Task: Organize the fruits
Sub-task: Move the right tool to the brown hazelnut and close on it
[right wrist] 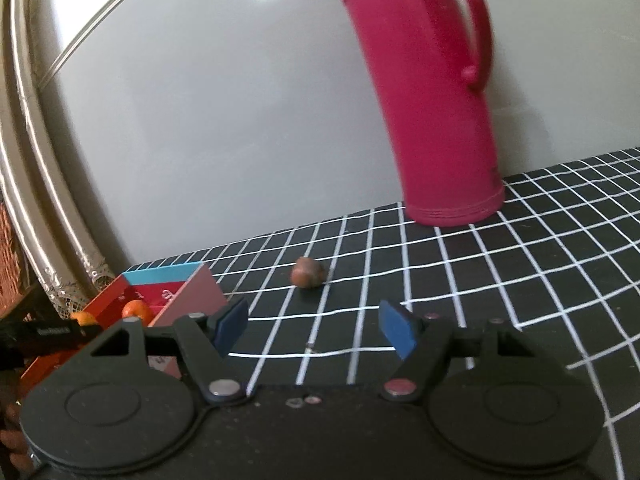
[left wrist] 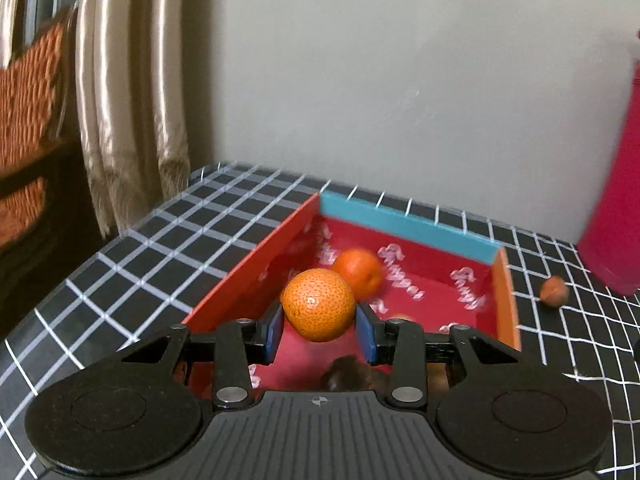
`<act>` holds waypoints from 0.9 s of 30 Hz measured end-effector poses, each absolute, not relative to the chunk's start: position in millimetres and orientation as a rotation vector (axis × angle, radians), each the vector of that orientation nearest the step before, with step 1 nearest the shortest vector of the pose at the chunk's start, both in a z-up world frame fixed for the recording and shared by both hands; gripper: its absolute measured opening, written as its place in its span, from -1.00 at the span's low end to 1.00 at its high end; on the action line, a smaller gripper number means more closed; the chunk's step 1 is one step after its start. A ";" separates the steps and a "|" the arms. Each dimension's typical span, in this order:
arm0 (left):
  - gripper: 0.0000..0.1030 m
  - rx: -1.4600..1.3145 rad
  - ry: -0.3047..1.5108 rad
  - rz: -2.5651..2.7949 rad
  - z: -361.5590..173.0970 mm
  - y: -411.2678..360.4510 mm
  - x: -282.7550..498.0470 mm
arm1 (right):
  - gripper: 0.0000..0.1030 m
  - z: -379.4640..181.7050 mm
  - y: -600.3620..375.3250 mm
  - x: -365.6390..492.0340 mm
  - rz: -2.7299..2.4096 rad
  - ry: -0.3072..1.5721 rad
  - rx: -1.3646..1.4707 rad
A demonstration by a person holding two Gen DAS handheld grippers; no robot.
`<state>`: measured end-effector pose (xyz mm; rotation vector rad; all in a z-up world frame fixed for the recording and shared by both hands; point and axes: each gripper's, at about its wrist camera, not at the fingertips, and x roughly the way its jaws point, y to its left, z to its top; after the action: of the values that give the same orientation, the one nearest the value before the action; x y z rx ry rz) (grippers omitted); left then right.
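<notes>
My left gripper point(left wrist: 319, 330) is clamped on a round orange mandarin w/ pitted, dark-speckled skin point(left wrist: 319, 305); both blue pads touch its sides, jaws closed about as wide as the fruit. It hangs over the shallow open cardboard box w/ a red printed floor point(left wrist: 436, 280), nr the box's left wall.

The box has a red-orange left wall, a teal far wall and an orange right wall; white script lettering is printed on the floor. Inside, a second, smoother orange mandarin point(left wrist: 359, 271) lies on the floor just behind the held one. A dark brownish lump point(left wrist: 347, 372) sits at the nr end of the box, partly hidden by my gripper body; can't tell what it is.

My right gripper point(right wrist: 314, 330) is wide open, nothing btwn the pads, over the black tablecloth w/ white grid lines point(right wrist: 500, 280). Ahead of it a small brown rounded fruit or nut point(right wrist: 307, 272) lies on the cloth outside the box, btwn the box and the tall magenta plastic thermos jug w/ a handle point(right wrist: 432, 92), apart from both. The jug stands upright by the wall.
</notes>
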<state>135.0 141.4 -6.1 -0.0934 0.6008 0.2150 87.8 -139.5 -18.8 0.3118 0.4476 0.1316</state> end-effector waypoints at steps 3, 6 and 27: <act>-0.24 -0.112 0.621 0.219 -8.4 151.4 136.7 | 0.41 -16.2 -127.6 90.6 0.152 0.448 0.304; -0.24 -0.114 0.627 0.226 -9.3 157.7 136.3 | 0.41 -13.1 -116.1 91.5 0.167 0.448 0.286; 0.36 0.011 0.545 0.202 13.7 139.8 105.0 | 0.40 -13.3 -91.1 105.7 0.169 0.471 0.227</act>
<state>105.0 139.8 13.7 0.0112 0.5454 0.2019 105.7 -91.1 -13.3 0.2266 0.4713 0.1688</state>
